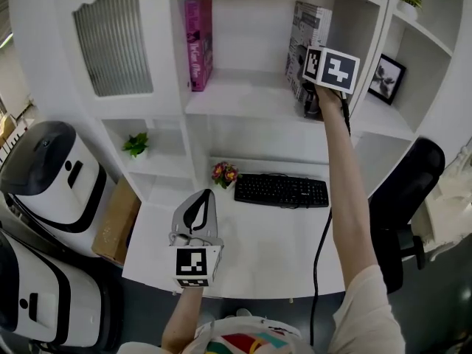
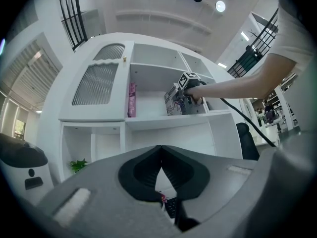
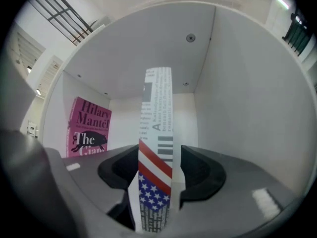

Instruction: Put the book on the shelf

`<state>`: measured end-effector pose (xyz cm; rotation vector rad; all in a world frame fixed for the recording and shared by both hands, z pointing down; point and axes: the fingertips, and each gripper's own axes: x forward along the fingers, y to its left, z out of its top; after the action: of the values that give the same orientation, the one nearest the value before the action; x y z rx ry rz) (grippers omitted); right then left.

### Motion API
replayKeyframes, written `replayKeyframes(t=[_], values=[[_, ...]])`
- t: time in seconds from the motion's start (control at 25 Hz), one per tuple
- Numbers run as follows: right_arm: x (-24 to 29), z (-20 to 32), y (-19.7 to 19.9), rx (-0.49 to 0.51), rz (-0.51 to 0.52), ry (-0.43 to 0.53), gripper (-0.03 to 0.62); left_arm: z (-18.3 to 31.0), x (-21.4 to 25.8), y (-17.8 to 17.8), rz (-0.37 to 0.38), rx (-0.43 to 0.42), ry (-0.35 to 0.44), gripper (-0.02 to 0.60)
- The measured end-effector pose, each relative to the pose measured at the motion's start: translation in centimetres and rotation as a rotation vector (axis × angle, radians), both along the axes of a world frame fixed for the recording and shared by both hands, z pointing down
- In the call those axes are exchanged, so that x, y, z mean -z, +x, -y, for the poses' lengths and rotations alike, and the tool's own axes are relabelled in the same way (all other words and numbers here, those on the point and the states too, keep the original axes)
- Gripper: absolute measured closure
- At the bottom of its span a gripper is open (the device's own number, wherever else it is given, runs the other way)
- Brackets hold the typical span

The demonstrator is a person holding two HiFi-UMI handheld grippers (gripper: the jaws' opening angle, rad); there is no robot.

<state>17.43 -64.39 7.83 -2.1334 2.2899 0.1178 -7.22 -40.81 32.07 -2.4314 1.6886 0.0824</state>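
Grey left claw [image 1: 203,198] near, closed and empty above the worktop [image 1: 295,238]. Farther, right claw [image 3: 158,175] gapes loose around the book [image 3: 158,108], standing on the shelf [image 1: 243,98]; a skewed pull-back could snag its cover and topple it.

Right gripper view: the book [image 3: 156,133] stands edge-on between the fingers of the right gripper [image 3: 159,157], covers out of sight, its lower end cut off by the bottom edge. Left of the fingers, the pink book [image 3: 91,125] loses its last title line behind the finger body. Head view: those fingers are hidden behind the marker cube [image 1: 332,68]; left gripper view: past the left gripper [image 2: 159,147] fingers, only a blurred sliver of keyboard [image 2: 170,208] shows.
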Motion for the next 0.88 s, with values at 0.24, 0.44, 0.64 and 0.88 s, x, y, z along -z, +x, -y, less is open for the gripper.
replayKeyframes(t=[0.24,0.44,0.64,0.88], values=[[1.5,-5.9,-1.4,0.060,-0.043,0.082,0.365,-1.0,1.3,0.8,-0.007,-0.018,0.030,0.581],[1.9,-14.4,-4.2,0.182,-0.050,0.230,0.454,-2.6,2.1,1.1,-0.027,-0.026,0.049,0.581],[-1.1,-21.5,-4.5,0.198,-0.083,0.330,0.570,-3.4,2.9,1.4,-0.061,-0.029,0.077,0.581],[-10.6,-26.4,-4.5,0.158,-0.083,0.300,0.592,-4.0,2.0,1.8,-0.055,-0.018,0.079,0.581]])
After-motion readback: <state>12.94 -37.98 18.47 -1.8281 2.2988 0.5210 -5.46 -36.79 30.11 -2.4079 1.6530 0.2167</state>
